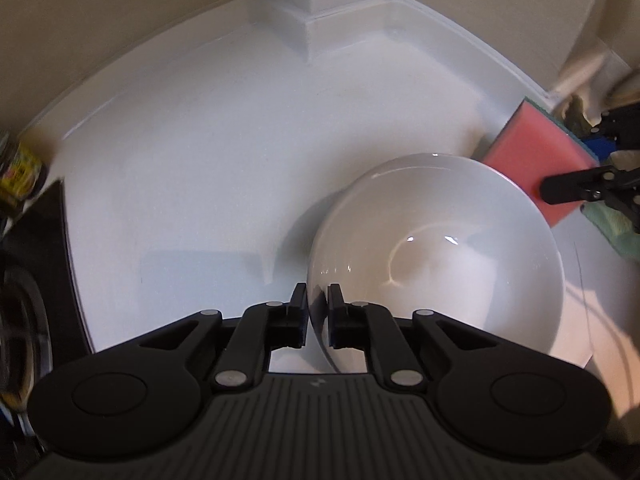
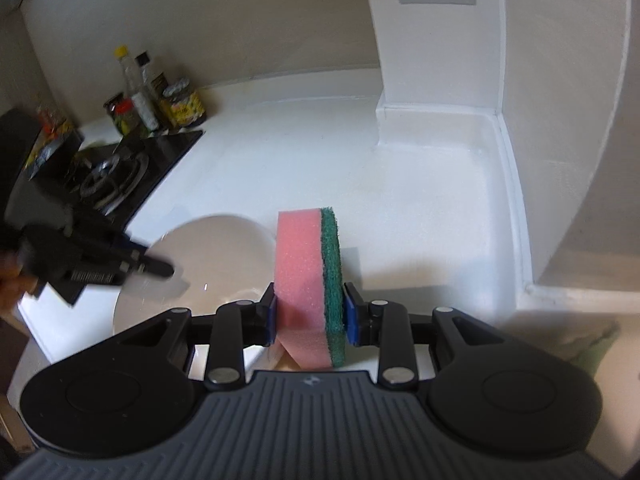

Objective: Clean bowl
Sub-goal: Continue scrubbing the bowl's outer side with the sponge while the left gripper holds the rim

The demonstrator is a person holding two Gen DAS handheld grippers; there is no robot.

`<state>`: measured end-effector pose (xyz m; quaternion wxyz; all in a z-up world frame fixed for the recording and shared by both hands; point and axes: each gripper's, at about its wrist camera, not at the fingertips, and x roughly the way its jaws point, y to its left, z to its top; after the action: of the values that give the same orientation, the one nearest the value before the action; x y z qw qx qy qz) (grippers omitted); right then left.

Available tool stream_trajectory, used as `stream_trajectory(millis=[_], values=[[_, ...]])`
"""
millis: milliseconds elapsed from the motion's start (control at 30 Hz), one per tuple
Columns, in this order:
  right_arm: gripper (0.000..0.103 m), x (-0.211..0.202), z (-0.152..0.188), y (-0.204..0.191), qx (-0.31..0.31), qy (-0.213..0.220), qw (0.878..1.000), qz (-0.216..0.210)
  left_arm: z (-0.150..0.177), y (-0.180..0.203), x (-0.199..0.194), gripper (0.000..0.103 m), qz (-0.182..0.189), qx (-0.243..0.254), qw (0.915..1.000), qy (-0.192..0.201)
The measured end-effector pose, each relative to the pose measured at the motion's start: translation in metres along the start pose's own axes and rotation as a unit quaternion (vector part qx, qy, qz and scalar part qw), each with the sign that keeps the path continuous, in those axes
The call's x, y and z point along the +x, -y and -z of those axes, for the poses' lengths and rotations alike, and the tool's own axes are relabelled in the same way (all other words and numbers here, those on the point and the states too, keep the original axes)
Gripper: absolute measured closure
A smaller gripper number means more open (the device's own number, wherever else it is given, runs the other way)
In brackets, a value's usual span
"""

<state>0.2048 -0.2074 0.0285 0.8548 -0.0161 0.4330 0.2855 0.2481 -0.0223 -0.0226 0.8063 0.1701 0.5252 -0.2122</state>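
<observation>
The left gripper (image 1: pixel 317 314) straddles the near rim of the white bowl (image 1: pixel 436 256), one finger outside and one inside; its jaws stand narrowly apart and whether the pads press the rim cannot be told. The bowl sits on the white counter (image 1: pixel 208 184) and looks empty. The right gripper (image 2: pixel 310 316) is clamped on a pink-and-green sponge (image 2: pixel 310 276) standing upright beside the bowl's rim. Farther off, jars and bottles (image 2: pixel 160 96) cluster by the stove (image 2: pixel 116 176)

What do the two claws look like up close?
Both look alike. The left claw and right claw are black linked bars with silver round rivets, blue pads inside the fingertips, big round black discs at each side, and a grey ribbed body with a small logo. No cables show.
</observation>
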Motion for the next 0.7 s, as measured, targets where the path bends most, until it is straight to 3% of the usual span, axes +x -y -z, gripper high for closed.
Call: stream_trajectory(millis=[133, 267, 433, 600, 700], values=[[0.076, 0.002, -0.008, 0.001, -0.017, -0.019, 1.000, -0.005, -0.011, 0.001, 0.006, 0.095, 0.017, 0.065, 0.9977, 0.014], [0.075, 0.016, -0.023, -0.007, -0.039, -0.016, 0.999, 0.010, -0.015, 0.011, 0.004, 0.093, 0.004, 0.103, 0.9946, 0.017], [0.075, 0.027, -0.032, -0.020, -0.067, -0.020, 0.997, 0.030, -0.018, -0.004, 0.000, 0.093, 0.019, 0.015, 0.9996, 0.014], [0.075, 0.023, -0.028, -0.015, -0.049, -0.013, 0.998, 0.022, -0.002, -0.017, -0.020, 0.092, 0.012, -0.091, 0.9955, 0.020], [0.075, 0.019, -0.022, -0.012, -0.037, -0.002, 0.999, 0.021, 0.012, -0.014, -0.024, 0.093, 0.004, -0.112, 0.9936, 0.014]])
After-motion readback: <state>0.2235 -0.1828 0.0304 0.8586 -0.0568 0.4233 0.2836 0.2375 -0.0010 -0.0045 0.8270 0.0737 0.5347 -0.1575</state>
